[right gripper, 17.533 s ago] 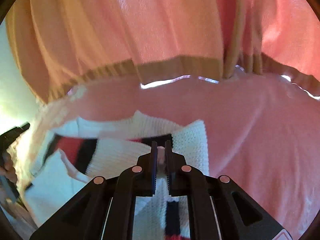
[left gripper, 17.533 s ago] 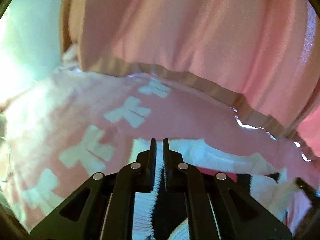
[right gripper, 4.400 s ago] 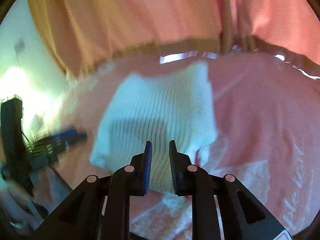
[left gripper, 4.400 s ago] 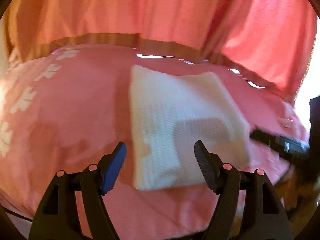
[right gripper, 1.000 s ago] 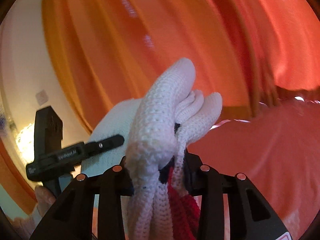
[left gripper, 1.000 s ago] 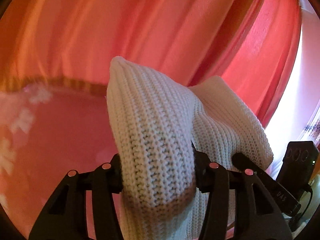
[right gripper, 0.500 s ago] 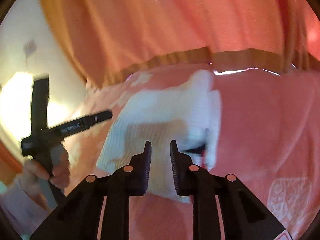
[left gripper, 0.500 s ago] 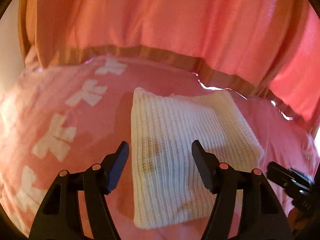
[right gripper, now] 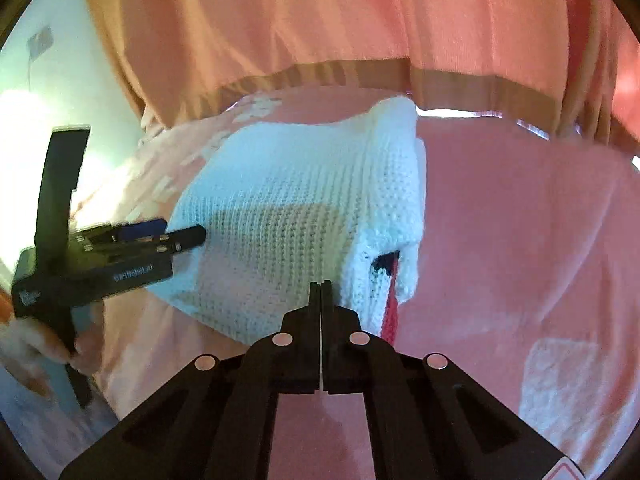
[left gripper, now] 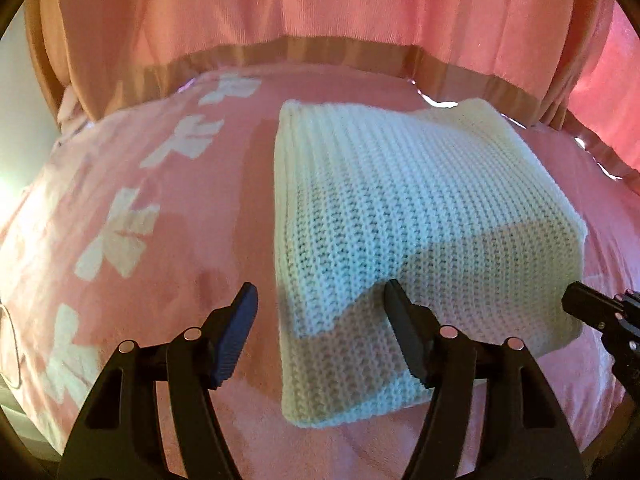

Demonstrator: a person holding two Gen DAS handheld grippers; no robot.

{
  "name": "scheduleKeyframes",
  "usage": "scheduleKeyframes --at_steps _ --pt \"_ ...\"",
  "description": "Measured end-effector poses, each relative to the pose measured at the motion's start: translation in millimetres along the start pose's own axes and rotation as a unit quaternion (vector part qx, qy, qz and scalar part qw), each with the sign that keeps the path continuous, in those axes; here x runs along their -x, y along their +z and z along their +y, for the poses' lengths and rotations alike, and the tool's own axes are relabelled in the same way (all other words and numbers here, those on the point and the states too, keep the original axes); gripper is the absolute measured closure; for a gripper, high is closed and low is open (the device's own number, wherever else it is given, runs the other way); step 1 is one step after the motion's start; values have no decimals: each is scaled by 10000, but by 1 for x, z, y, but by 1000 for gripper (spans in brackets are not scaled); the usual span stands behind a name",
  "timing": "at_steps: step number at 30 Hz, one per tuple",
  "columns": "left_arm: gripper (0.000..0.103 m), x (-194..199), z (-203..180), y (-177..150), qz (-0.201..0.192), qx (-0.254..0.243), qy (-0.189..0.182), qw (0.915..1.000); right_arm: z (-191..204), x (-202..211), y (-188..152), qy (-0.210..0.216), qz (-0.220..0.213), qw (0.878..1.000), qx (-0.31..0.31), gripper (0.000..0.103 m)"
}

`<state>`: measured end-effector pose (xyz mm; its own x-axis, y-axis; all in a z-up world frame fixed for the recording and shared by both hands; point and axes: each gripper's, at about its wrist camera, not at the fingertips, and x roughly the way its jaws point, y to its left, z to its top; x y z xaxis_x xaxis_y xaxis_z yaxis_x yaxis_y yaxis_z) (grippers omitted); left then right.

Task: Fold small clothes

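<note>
A folded white knit sweater (left gripper: 420, 216) lies flat on the pink bed cover (left gripper: 160, 240); it also shows in the right wrist view (right gripper: 304, 216), where a red and black edge peeks out at its near right corner. My left gripper (left gripper: 320, 308) is open and empty, its jaws standing wide at the sweater's near left edge. My right gripper (right gripper: 321, 286) is shut and empty, just short of the sweater's near right edge. The right gripper's tip shows at the right edge of the left wrist view (left gripper: 600, 312). The left gripper shows at the left of the right wrist view (right gripper: 120, 248).
A pink curtain with a tan hem (left gripper: 320, 56) hangs behind the bed. The pink cover carries white bow prints (left gripper: 120, 236) on the left. A pale wall (right gripper: 60, 80) stands at the far left.
Both grippers held the folded sweater in the air a second ago. It now lies on the bed, the left gripper is open and the right gripper has shut empty.
</note>
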<state>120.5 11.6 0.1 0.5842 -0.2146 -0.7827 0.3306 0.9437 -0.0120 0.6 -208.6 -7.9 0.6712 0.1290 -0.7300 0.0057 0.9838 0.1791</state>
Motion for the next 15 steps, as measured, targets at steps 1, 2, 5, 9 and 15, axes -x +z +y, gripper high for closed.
scheduleKeyframes --at_steps 1,2,5,9,15 --pt "39 1 0 -1 0 18 8 10000 -2 -10 -5 -114 237 9997 14 103" --pt "39 0 -1 -1 20 24 27 10000 -3 -21 -7 -188 446 9988 0 103" --pt "39 1 -6 -4 -3 -40 144 9999 -1 -23 -8 -266 413 9988 64 103" --pt "38 17 -12 -5 -252 -45 210 9995 13 24 -5 -358 -408 9984 170 96" --pt "24 41 -21 -14 -600 69 347 9976 26 62 -16 -1097 -1213 9865 81 55"
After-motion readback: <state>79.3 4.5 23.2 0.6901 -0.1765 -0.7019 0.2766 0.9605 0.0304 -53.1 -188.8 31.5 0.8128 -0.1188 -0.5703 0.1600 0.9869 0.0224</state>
